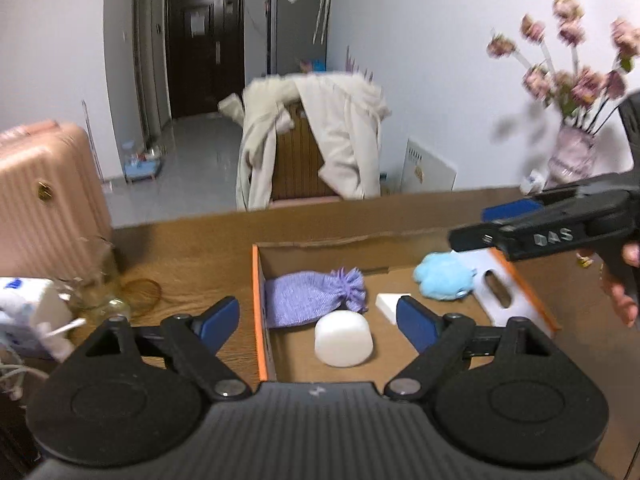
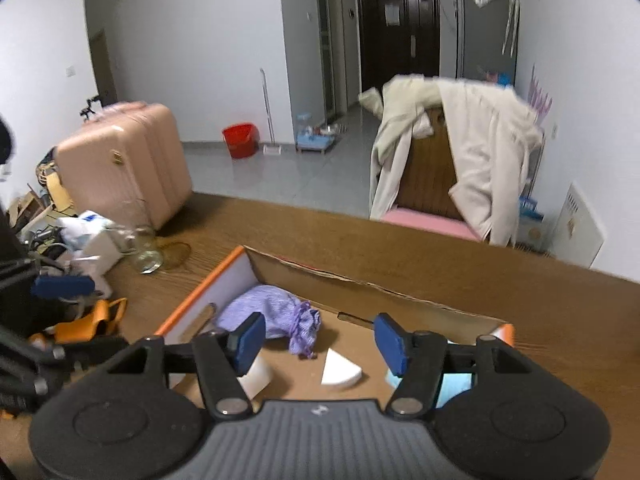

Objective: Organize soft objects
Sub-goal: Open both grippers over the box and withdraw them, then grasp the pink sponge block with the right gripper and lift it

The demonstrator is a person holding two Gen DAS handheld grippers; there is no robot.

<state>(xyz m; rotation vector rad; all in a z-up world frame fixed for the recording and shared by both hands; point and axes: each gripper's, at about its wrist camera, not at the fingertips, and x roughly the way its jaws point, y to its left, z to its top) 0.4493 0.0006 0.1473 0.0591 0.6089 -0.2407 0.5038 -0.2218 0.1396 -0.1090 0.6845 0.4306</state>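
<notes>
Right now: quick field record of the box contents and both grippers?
container: cardboard box, open top, on wooden table
in box: purple knit pouch; white foam cylinder; white foam wedge; blue plush
left gripper: open, empty
right gripper: open, empty, above box

Flowers (image 1: pixel 572 68) blurred, perhaps artificial

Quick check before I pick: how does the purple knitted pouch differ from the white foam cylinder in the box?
The purple knitted pouch is limp ribbed fabric with a gathered, frilly end; the white foam cylinder is smooth and holds its rounded shape. The pouch lies flat along the box's left wall; the cylinder sits nearer the left gripper. Both rest inside the cardboard box.
</notes>
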